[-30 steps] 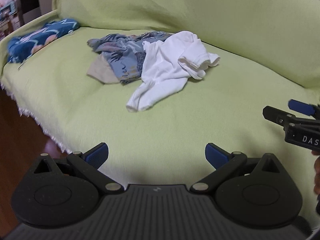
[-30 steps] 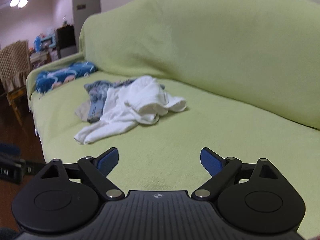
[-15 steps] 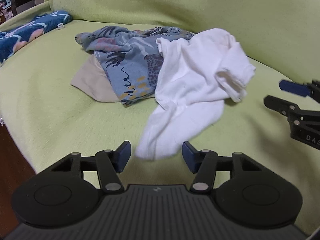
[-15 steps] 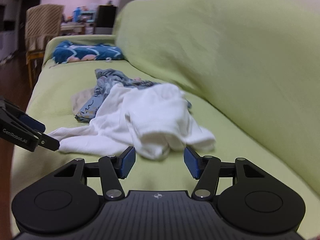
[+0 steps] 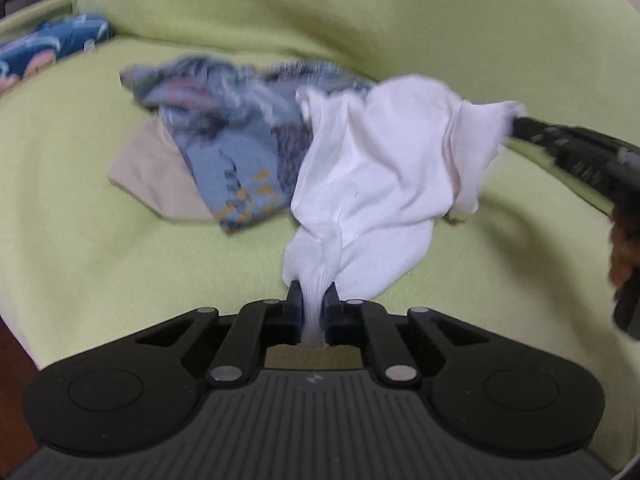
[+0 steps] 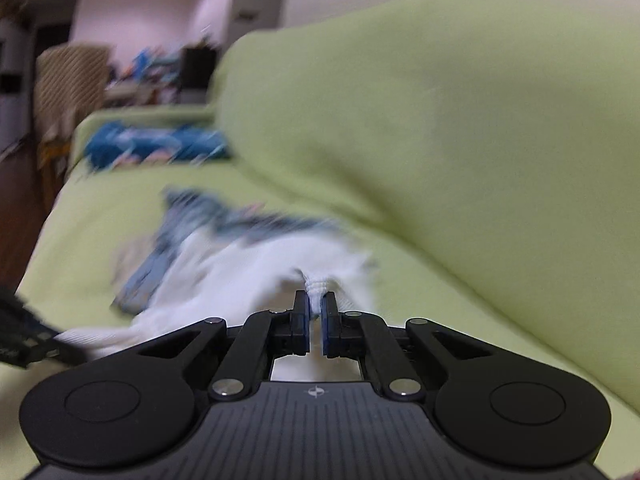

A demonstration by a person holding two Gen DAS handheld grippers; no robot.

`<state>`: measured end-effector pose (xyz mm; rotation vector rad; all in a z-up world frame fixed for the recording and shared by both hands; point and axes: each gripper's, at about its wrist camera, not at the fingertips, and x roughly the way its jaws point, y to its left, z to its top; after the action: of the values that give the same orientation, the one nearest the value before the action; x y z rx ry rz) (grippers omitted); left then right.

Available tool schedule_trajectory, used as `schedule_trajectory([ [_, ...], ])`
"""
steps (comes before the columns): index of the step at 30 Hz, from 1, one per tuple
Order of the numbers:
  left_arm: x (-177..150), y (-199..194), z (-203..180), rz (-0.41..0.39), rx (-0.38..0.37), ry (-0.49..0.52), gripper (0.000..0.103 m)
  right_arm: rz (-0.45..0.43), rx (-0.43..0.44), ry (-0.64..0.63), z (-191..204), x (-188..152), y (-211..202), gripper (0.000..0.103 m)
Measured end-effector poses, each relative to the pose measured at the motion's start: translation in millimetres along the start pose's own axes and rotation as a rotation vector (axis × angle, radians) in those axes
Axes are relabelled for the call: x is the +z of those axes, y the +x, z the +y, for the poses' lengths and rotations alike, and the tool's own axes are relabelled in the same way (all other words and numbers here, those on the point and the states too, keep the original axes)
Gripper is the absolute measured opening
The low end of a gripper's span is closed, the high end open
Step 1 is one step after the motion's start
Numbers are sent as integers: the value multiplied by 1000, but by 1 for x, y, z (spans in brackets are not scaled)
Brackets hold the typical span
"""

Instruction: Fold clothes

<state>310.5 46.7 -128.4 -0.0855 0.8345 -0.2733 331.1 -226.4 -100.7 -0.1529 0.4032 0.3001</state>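
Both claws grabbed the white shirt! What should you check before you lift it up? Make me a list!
1. Left gripper shut on the white shirt: ok, a ribbed edge is pinched between its fingers.
2. Right gripper shut on the shirt: ok, a bunched hem sits between its pads.
3. Shirt spread flat between the grippers: not ok, it is crumpled.
4. Shirt free of the blue patterned garment: cannot tell, they overlap and the picture is blurred.
5. Beige cloth clear of the shirt: ok, it lies under the blue patterned garment, apart from the shirt.
6. Bare sofa cover to lay the shirt on: ok.
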Motion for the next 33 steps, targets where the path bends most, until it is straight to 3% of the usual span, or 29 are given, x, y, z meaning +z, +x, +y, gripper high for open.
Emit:
schedule_trajectory([
  [7, 42, -85, -24, -131, -41, 92, 7, -125, -127, 171, -83, 32, -118, 4],
  [13, 68, -145, -59, -200, -145, 125, 7, -170, -232, 175, -108, 45, -229, 4],
  [16, 69, -139, -84, -157, -188, 119, 7, -142, -315, 190, -125, 42, -265, 4],
  [18, 65, -112, -98, -82, -222, 92, 8, -102, -365, 212, -140, 34, -278, 4],
  [21, 48, -63, -124, 15, -155, 124, 9, 21, -394, 263, -162, 8, -272, 5],
  [24, 17, -43, -159, 53, -106, 249, 11, 166, -379, 338, -185, -31, -253, 5],
  [26, -6, -50, -189, 35, -133, 375, 24, 231, -372, 389, -194, -60, -241, 5],
  [28, -30, -60, -224, -5, -153, 530, 31, 233, -370, 437, -201, -79, -237, 5],
  [33, -106, -65, -332, -72, -271, 999, 33, 190, -339, 496, -215, -84, -231, 6],
])
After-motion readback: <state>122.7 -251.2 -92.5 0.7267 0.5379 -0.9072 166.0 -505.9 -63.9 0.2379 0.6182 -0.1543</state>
